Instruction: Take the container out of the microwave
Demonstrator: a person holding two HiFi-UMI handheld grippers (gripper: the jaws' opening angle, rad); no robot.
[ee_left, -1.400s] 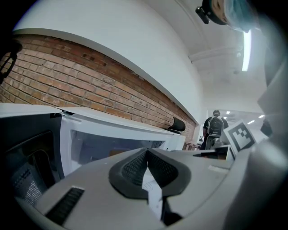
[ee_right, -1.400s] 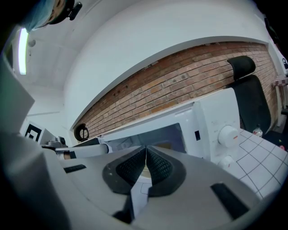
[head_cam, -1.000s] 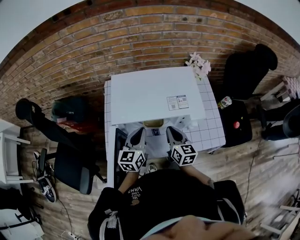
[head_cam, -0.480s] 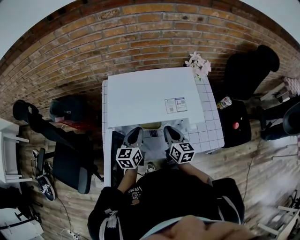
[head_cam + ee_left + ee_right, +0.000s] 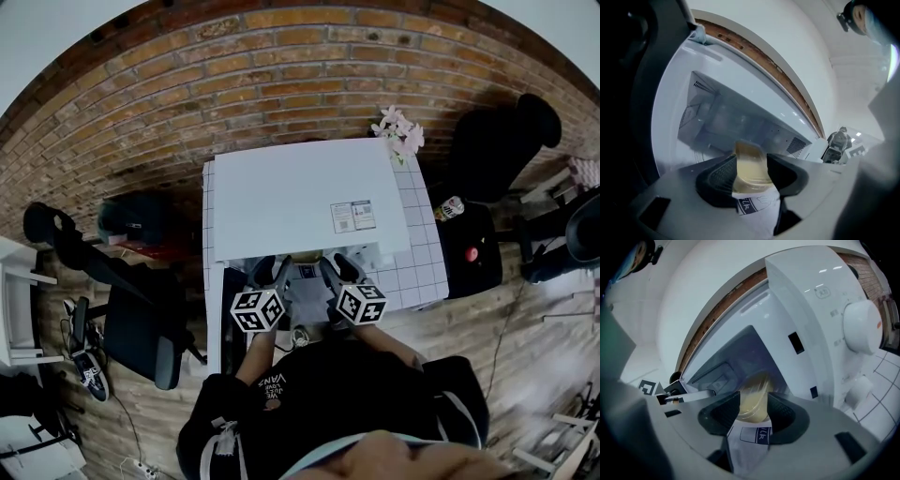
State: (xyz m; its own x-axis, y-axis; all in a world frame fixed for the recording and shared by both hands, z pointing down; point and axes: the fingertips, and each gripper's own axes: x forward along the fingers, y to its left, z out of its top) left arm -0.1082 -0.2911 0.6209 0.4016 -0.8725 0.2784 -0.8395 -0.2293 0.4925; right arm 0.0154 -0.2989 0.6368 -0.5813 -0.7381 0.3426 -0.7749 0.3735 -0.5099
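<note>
Yellowish plastic container (image 5: 750, 164): stands at the mouth of the microwave cavity, not yet taken out; both gripper views show it between the jaws.
Printed white piece (image 5: 752, 437): lies just below the jaws, in front of the container; I cannot tell what it is.
Left gripper (image 5: 272, 272): jaws opening, with the container framed between them; the pads do not seem to press on it, so nothing is grasped.
Right gripper (image 5: 336, 270): likewise opening around the container and not gripping it.
Step in hand: probably lining up both grippers on the container before closing.
Doing it well: set one gripper on each side of the container, close both together, keep it level, and draw it straight out over the cavity lip. A lopsided grip could tip it.
Microwave (image 5: 300, 192): white, on a tiled table (image 5: 422, 258), with its door (image 5: 637, 93) swung open to the left.
Count: one container, one printed piece, one microwave, one door, two grippers, two dials (image 5: 861, 326) on the panel.
</note>
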